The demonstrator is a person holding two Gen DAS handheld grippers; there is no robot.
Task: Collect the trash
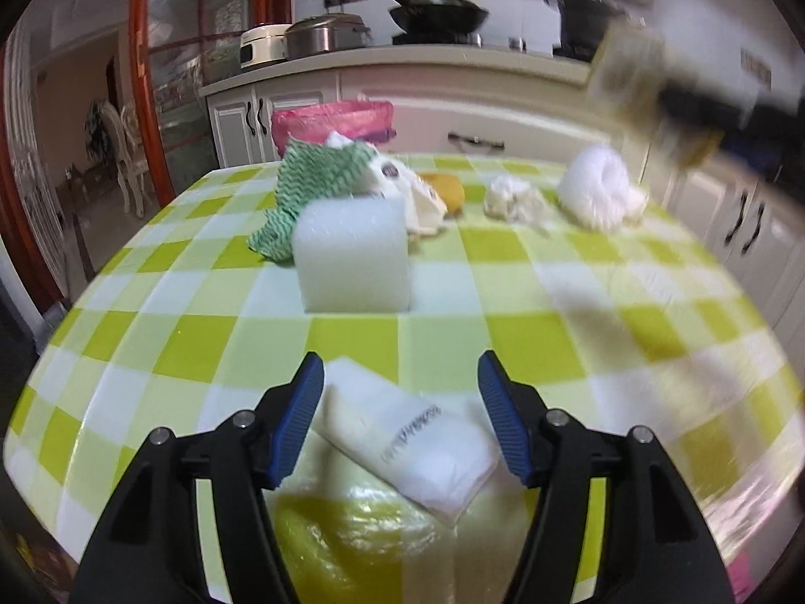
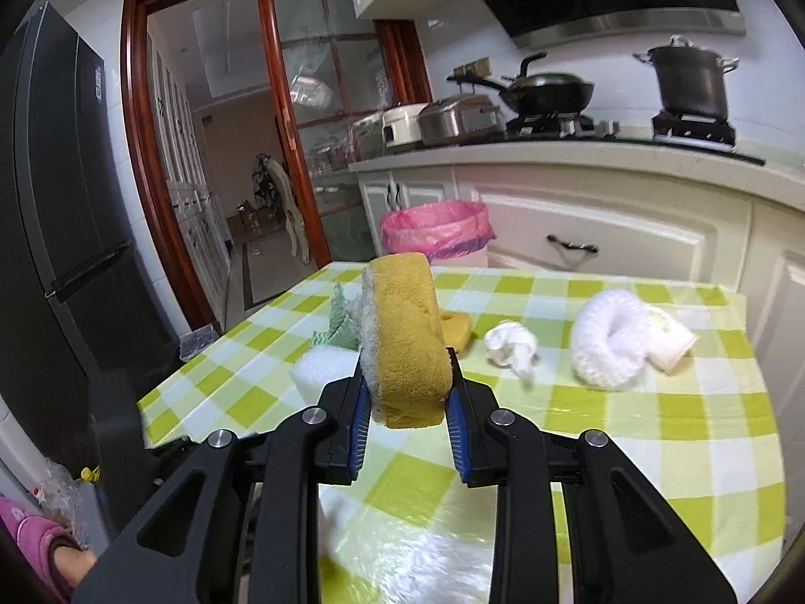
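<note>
The left gripper (image 1: 400,387) hangs low over the checked table (image 1: 553,272) with its jaws spread wide and nothing between the blue pads; a folded white napkin (image 1: 417,448) lies flat on the cloth directly under the gap, closer to the left pad than the right. Ahead of those fingers sits a white foam block (image 1: 352,251), with a green cloth (image 1: 312,176) bunched just behind it to the left, and further right a crumpled tissue (image 1: 508,196) and a white roll (image 1: 598,191). Beyond the far table edge stands the pink-lined bin (image 1: 332,121). The right gripper (image 2: 405,392) is clamped on a yellow sponge (image 2: 407,342), raised clear of the table, with the bin (image 2: 435,226) straight ahead past the sponge's top. In the left view that gripper is only a blur at upper right, so its height over the table is hard to judge. The step in hand looks like carrying the sponge to the bin. Next, the right gripper likely needs to travel forward past the table edge until it is over the bin's mouth, then release; the left could drop and close on the napkin.
</note>
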